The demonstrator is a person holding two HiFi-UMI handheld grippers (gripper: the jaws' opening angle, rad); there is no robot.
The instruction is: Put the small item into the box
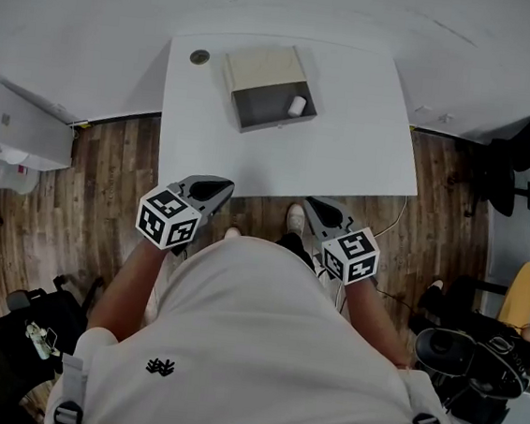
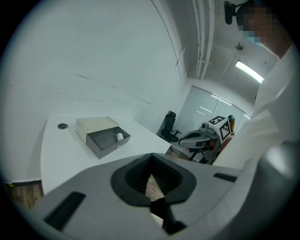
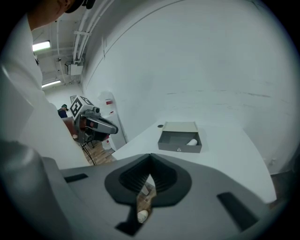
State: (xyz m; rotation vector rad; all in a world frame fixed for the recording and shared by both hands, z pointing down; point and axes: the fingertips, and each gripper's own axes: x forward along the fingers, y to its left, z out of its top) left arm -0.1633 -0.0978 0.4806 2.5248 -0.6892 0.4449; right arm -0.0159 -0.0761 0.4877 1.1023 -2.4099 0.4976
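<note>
From the head view, the small item (image 1: 297, 105), a white cylinder, lies inside the open grey box (image 1: 274, 107) on the white worktop (image 1: 366, 142), tucked toward the box's right end. By the look of it the job is done, with nothing left but perhaps shutting the box. The left tool (image 1: 213, 190) and right tool (image 1: 320, 210) hang at the person's waist, just off the near edge and well apart from the box. A small round disc (image 1: 199, 56) sits beside the box at the far left. Over to the left gripper view: the jaws are pressed together, nothing between them, only a sliver of floor below. This angle shows the item upright against the box's inner wall, plus an office chair (image 2: 168, 126) beyond the worktop, which the head view puts off to the right side. Now the right gripper view: jaws closed and empty here too, a shoe (image 3: 142, 215) peeking through the gap, and here the box's front face with a small knob shows, a detail the top-down view misses.
</note>
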